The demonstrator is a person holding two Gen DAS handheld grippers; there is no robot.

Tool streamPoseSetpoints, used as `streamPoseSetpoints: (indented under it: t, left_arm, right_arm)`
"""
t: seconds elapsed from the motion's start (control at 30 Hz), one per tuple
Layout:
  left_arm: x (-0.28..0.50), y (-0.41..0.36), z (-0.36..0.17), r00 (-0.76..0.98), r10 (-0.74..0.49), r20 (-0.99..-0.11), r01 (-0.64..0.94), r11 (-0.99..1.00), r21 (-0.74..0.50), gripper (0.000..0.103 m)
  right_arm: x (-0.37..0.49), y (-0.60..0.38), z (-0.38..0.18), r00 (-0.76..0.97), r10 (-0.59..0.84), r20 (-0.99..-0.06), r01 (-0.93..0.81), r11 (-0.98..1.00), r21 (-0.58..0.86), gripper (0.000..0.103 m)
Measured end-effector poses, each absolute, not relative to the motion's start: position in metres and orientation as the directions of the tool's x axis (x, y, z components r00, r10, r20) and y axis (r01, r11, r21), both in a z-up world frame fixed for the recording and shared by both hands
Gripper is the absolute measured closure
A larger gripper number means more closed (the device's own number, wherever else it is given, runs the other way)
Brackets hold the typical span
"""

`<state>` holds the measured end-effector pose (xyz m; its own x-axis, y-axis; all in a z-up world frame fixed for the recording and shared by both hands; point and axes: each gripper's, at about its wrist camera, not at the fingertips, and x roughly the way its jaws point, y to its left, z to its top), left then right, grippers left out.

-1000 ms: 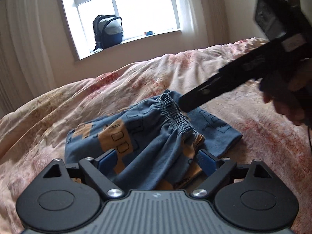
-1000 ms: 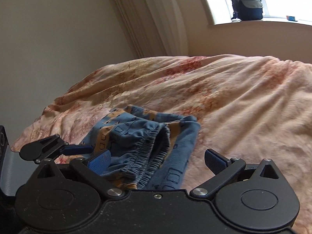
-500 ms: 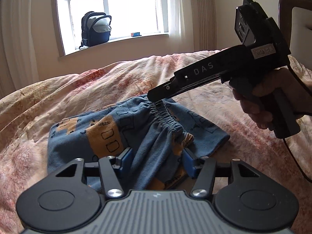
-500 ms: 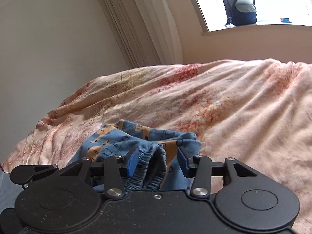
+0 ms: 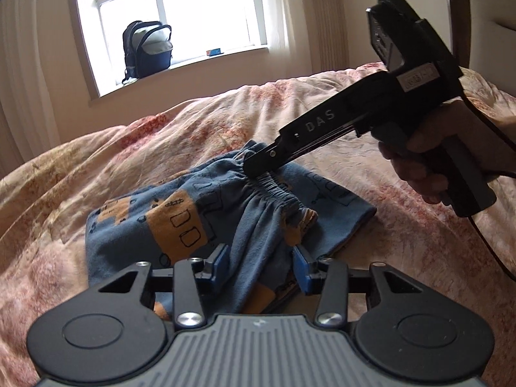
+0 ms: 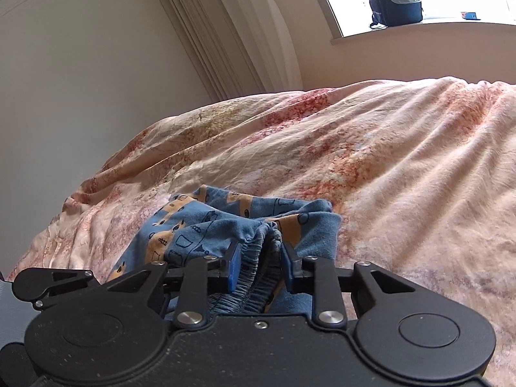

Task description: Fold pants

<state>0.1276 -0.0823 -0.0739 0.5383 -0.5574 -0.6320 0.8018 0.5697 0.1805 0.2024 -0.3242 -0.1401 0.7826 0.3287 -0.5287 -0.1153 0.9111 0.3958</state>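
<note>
Pants: small, blue knit with orange blocks and black outline drawings, lying bunched and partly doubled over on the bed near both tools. Gathered elastic waistband runs across the top of the heap; a flatter layer sticks out to the right beneath it.

Left gripper: blue pads on either side of a raised fold of the fabric, cloth filling the gap between them (pinching the fold). Right gripper: pads closed in on the waistband, elastic ruffles squeezed between them.

Surface: rumpled duvet, cream with faded red floral print, creased all over. Room: pale walls, curtains, a paned window with a dark backpack on the sill and a small blue item further right along it.

View differences: left wrist view shows the right tool from outside, black body marked "DAS", hand round its grip, tip on the waistband, plus a headboard at far right. Right wrist view shows part of the left tool at its lower left edge and a long bare wall.
</note>
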Motion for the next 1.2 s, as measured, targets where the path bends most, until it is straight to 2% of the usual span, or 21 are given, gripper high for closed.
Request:
streamPoseSetpoints:
  t: [0.23,0.43,0.53,0.6,0.67,0.7,0.8,0.87,1.03,1.2]
  left_arm:
    - [0.124,-0.083,-0.074,0.531,-0.574,-0.623,0.815,0.546,0.192,0.054]
    - [0.115,-0.087,-0.074,0.554,-0.581,-0.597,0.816,0.519,0.252,0.052]
    - [0.113,-0.088,-0.078,0.570,-0.567,-0.595,0.811,0.506,0.295,0.062]
    - [0.108,-0.091,-0.079,0.573,-0.566,-0.593,0.814,0.479,0.330,0.079]
    - [0.102,-0.094,-0.082,0.578,-0.564,-0.590,0.814,0.450,0.367,0.086]
    - [0.099,-0.096,-0.086,0.584,-0.556,-0.592,0.811,0.434,0.392,0.093]
    - [0.095,-0.101,-0.094,0.608,-0.537,-0.584,0.794,0.414,0.445,0.100]
    - [0.101,-0.099,-0.091,0.595,-0.546,-0.590,0.803,0.442,0.400,0.101]
    - [0.122,-0.085,-0.068,0.519,-0.613,-0.596,0.824,0.544,0.158,0.101]
    - [0.124,-0.078,-0.053,0.471,-0.671,-0.573,0.828,0.560,0.025,0.101]
  right_arm:
    - [0.202,-0.323,-0.141,0.781,0.322,-0.535,-0.105,0.912,0.396,0.074]
    - [0.202,-0.323,-0.141,0.780,0.321,-0.538,-0.103,0.913,0.395,0.074]
    - [0.203,-0.323,-0.142,0.778,0.319,-0.541,-0.099,0.913,0.396,0.074]
    - [0.203,-0.323,-0.143,0.778,0.318,-0.542,-0.095,0.912,0.399,0.074]
    - [0.203,-0.323,-0.143,0.777,0.317,-0.543,-0.091,0.911,0.402,0.074]
    - [0.203,-0.324,-0.143,0.778,0.318,-0.542,-0.089,0.910,0.406,0.075]
    - [0.203,-0.326,-0.143,0.783,0.320,-0.534,-0.080,0.903,0.422,0.080]
    - [0.201,-0.328,-0.142,0.790,0.321,-0.523,-0.075,0.896,0.437,0.093]
    - [0.196,-0.333,-0.131,0.809,0.325,-0.490,-0.059,0.874,0.482,0.096]
    - [0.183,-0.337,-0.109,0.823,0.300,-0.482,-0.052,0.885,0.462,0.096]
